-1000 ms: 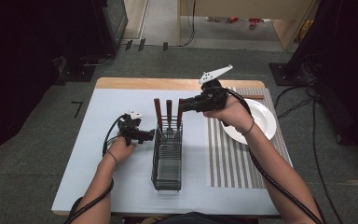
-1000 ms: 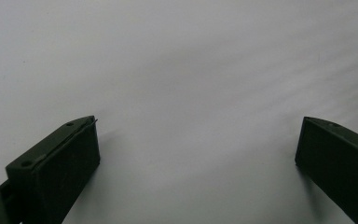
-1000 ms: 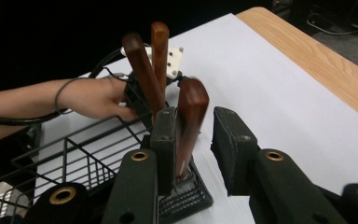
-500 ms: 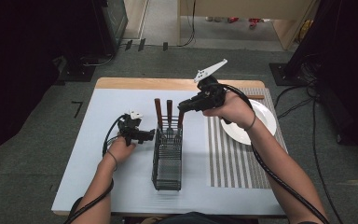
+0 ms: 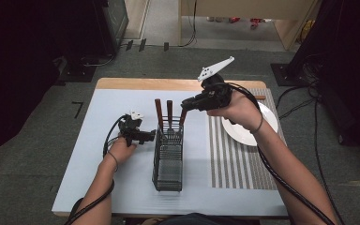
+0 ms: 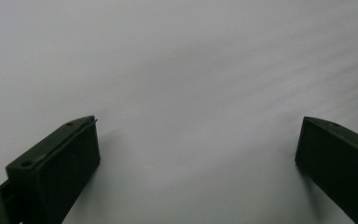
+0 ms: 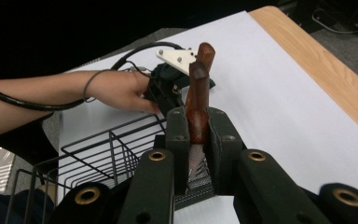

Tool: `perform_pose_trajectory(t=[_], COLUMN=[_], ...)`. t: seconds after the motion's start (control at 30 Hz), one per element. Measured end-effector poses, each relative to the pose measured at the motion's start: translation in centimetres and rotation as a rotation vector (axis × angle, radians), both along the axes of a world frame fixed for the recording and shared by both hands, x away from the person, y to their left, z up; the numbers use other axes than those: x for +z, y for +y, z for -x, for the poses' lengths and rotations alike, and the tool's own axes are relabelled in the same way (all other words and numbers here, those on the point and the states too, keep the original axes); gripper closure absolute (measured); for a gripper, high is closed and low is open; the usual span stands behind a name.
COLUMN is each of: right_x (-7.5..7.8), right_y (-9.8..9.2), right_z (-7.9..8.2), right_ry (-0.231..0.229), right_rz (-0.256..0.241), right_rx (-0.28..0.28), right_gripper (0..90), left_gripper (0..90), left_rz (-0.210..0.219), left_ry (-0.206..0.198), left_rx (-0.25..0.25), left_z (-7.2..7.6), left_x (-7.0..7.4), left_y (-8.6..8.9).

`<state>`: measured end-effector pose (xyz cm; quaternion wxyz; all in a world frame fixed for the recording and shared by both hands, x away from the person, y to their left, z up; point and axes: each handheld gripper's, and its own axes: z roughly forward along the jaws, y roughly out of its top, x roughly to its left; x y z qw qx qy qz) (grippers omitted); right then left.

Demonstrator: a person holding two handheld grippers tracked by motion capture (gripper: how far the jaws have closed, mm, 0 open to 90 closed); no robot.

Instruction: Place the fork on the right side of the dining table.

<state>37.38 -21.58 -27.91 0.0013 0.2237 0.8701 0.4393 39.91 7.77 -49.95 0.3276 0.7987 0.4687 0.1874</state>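
Note:
A black wire basket (image 5: pixel 168 157) stands on the white table sheet (image 5: pixel 98 117), with two wooden utensil handles (image 5: pixel 159 110) sticking up at its far end. A third brown handle (image 5: pixel 183 117) leans at the basket's far right corner, and my right gripper (image 5: pixel 186 104) is shut on it from above. In the right gripper view the jaws pinch this handle (image 7: pixel 196 88), and another handle (image 7: pixel 207 50) stands just behind it. My left gripper (image 5: pixel 150 136) rests on the sheet just left of the basket, open, with bare sheet between its jaws (image 6: pixel 198 123).
A white plate (image 5: pixel 258 133) lies on a striped mat (image 5: pixel 234 159) right of the basket. The table's wooden edge (image 5: pixel 136 84) runs along the far side. The left hand (image 7: pixel 121 91) and its gripper lie beyond the basket (image 7: pixel 98 154).
My right gripper has tilted slightly over the basket's far end, still shut on the handle. The left gripper has not moved.

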Motion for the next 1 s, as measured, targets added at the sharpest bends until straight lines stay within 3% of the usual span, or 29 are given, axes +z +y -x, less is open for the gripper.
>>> perform_pose_trajectory(t=[1.0], right_x=[5.8], right_y=[-2.9], right_z=[2.2], right_ry=[-0.101], right_rz=[-0.115], right_rx=[-0.064], right_gripper=[81.4], left_gripper=[0.0], left_rz=[0.0], left_ry=[-0.002], left_rx=[0.001], left_z=[0.0], left_x=[0.0], left_y=[0.0])
